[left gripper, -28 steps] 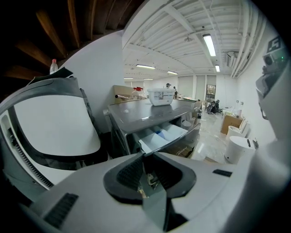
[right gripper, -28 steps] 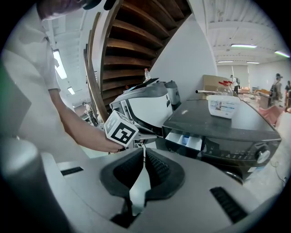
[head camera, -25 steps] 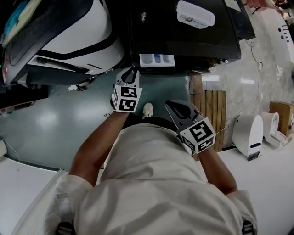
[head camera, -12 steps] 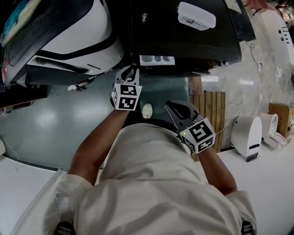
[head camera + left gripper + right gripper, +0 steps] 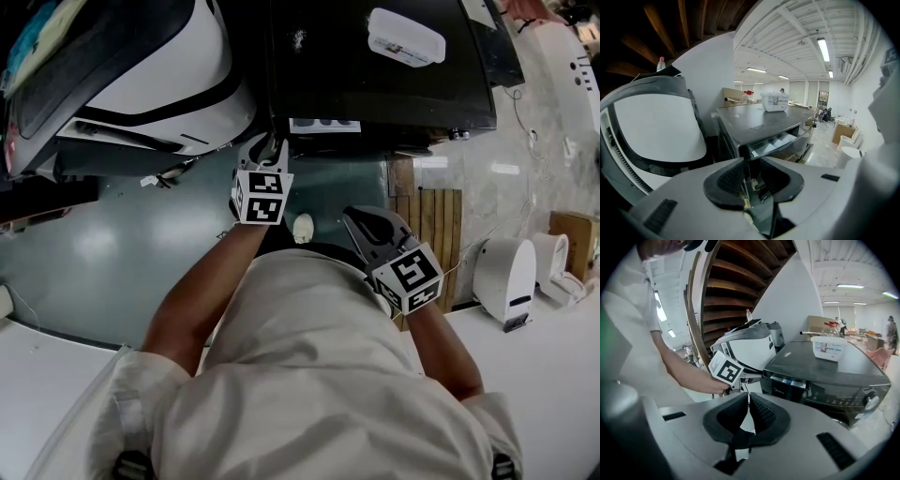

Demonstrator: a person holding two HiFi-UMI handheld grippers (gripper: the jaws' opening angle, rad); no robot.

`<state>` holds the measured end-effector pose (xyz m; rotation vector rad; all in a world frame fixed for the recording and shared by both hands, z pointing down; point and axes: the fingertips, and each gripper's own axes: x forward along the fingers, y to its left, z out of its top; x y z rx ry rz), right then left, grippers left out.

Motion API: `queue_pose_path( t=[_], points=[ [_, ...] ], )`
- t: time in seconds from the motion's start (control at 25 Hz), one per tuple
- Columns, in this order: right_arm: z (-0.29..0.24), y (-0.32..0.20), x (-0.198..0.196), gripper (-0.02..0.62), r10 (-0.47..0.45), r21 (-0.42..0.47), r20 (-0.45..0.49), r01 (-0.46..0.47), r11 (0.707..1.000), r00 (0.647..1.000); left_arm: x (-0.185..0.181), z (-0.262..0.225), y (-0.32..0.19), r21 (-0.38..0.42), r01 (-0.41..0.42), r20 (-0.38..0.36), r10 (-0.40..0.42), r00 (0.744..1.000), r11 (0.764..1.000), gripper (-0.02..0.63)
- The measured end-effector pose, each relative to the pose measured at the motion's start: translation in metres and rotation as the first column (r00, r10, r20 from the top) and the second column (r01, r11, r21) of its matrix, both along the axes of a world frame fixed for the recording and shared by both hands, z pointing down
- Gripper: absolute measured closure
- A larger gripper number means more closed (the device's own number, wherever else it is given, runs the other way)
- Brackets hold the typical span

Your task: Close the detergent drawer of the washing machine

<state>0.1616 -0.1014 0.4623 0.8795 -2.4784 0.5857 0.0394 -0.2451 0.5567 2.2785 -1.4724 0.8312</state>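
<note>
Left gripper view has my left hand-held gripper point(image 5: 751, 165) at a narrow gap, with the pads a slit apart and nothing clamped between them. Through the slit I see the front corner of the washer point(image 5: 764, 119). The tips sit close up to the machine's front, at the left end of the drawer point(image 5: 777, 142); I cannot tell whether they actually touch it. The drawer pokes out of the front only a little, its compartments just showing in the head view. My right hand-held gripper point(image 5: 749, 398) is pressed together and empty, held near my body and well clear of the washer. A white box point(image 5: 405, 36) rests on the washer's top, out of the way.

I judge this to be the closing push, nearly finished. The next move calls for a short, straight nudge forward on the drawer's face until it sits flush. The tips should stay on the panel so they don't slide off the corner.
</note>
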Motion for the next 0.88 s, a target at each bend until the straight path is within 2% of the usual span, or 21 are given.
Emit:
queue_pose_path(
  t=[0.88],
  points=[
    [0.002,-0.018,-0.003,0.577,0.008,-0.013,0.008,-0.008,1.000,1.000,-0.002,0.000,-0.020,0.004,0.010,-0.003,-0.010,1.000,1.000,0.499]
  ],
)
